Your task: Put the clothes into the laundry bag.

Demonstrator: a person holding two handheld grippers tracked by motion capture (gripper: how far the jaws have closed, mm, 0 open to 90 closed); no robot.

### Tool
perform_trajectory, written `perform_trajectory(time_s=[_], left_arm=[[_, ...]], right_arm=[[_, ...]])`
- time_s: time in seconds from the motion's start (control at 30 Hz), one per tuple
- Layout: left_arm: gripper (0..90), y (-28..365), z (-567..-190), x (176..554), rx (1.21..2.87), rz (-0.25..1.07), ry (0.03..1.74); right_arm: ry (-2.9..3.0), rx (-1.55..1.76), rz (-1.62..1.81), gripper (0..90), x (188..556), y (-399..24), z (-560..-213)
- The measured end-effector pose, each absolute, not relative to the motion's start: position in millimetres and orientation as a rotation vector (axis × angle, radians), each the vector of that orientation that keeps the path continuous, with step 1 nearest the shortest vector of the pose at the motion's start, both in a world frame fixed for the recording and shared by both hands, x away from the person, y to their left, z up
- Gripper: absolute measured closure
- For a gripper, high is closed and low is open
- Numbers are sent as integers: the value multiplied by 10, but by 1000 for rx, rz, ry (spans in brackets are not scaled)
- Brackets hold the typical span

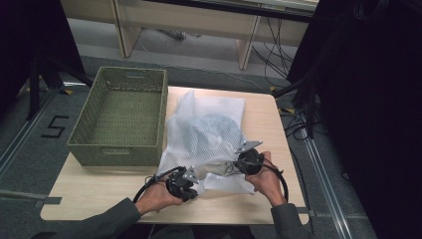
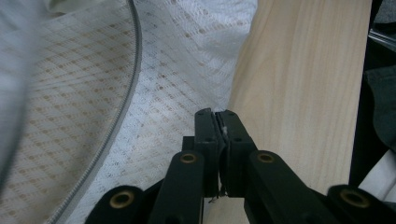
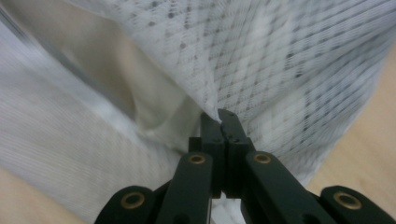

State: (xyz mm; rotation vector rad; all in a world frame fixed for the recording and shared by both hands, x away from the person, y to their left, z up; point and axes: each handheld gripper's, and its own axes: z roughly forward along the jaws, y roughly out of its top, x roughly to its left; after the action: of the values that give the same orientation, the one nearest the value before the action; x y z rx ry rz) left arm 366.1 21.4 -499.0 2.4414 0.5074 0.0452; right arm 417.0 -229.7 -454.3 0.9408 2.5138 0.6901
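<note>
On the right half of the tabletop (image 1: 99, 191) lies a white mesh laundry bag (image 1: 206, 132), bulging with something pale blue-grey that shows through the netting. Its near end faces the person, and both tongs work at that end. The left tongs (image 1: 191, 175) are pinched closed on the bag's edge; in the left gripper view the jaws meet with a sliver of white mesh caught between them, just where the netting ends and bare wood begins, and the bag's grey zipper (image 2: 122, 105) curves away to one side. The right tongs (image 1: 238, 158) are also closed, biting a fold of the mesh; in the right gripper view the netting drapes over and around the jaw tips, with a pale lining or cloth showing in the gap behind.

Judging from this, the bag is gripped at two points along its near end, so the grasping step looks done. What remains seems to be the handling itself: whether that means pulling the mouth apart, working the zipper, or lifting the bag across cannot be told. The green woven basket (image 1: 122, 117) stands empty just left of the bag, touching or nearly touching it, so nothing has been moved into it so far.
</note>
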Motion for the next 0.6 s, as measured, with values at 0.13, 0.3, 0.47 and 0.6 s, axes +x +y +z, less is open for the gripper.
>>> perform_trajectory(time_s=[0.13,0.3,0.47,0.6], left_arm=[[859,216,-4993,3659,2438,44,509],[844,215,-4992,3657,2435,36,512],[829,220,-4976,3644,2447,31,504],[832,273,-4916,3620,2455,27,492]], right_arm=[[2555,986,569,900,4280,-2339,-4749],[2497,987,659,748,4256,-2388,-4647],[2442,874,827,641,4117,-2321,-4461],[2464,815,755,606,4125,-2227,-4578]])
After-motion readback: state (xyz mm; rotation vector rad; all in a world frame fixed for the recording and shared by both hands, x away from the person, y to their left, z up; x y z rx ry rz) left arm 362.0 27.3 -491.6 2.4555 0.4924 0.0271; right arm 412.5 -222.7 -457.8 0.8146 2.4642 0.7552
